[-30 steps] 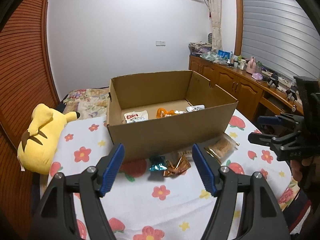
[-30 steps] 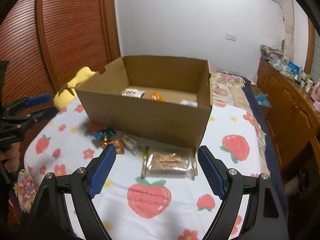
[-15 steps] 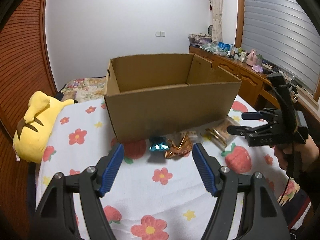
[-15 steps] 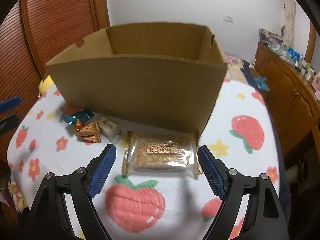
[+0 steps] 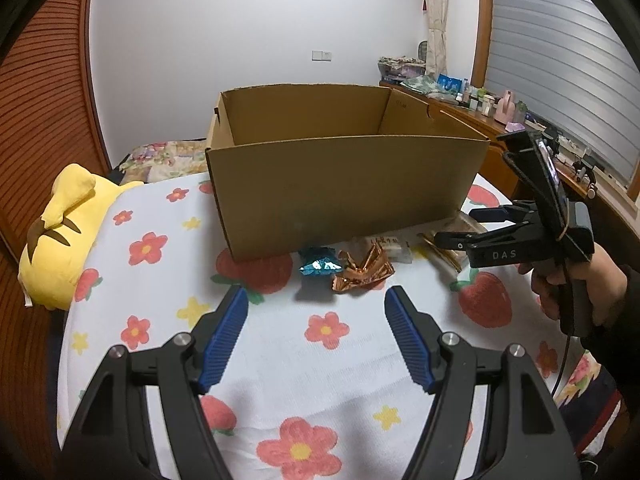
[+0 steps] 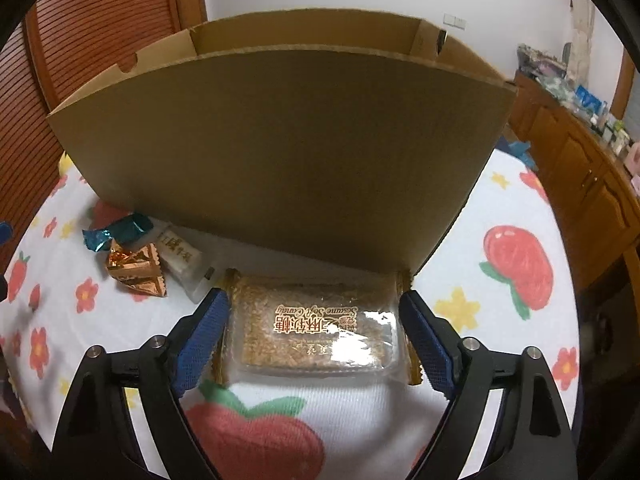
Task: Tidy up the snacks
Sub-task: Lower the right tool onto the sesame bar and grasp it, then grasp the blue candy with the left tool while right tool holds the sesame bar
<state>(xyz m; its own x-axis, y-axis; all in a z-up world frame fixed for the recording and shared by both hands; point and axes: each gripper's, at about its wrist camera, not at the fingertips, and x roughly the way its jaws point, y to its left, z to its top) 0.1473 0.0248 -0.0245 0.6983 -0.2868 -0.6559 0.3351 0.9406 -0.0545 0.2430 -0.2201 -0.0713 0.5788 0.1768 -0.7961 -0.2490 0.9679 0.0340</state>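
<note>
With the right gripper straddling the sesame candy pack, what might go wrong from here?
The right gripper jaws are opening around the sesame candy pack, not yet pressing it. The pack lies against the cardboard box, so a fingertip may snag the wall. The glossy wrapper could slip or crumple when squeezed.

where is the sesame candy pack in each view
Left wrist: the sesame candy pack is far right, mostly hidden behind the right gripper.
Right wrist: pack low centre, between the opening jaws of the right gripper.
Shared landmark: the box, just behind the pack.
</note>
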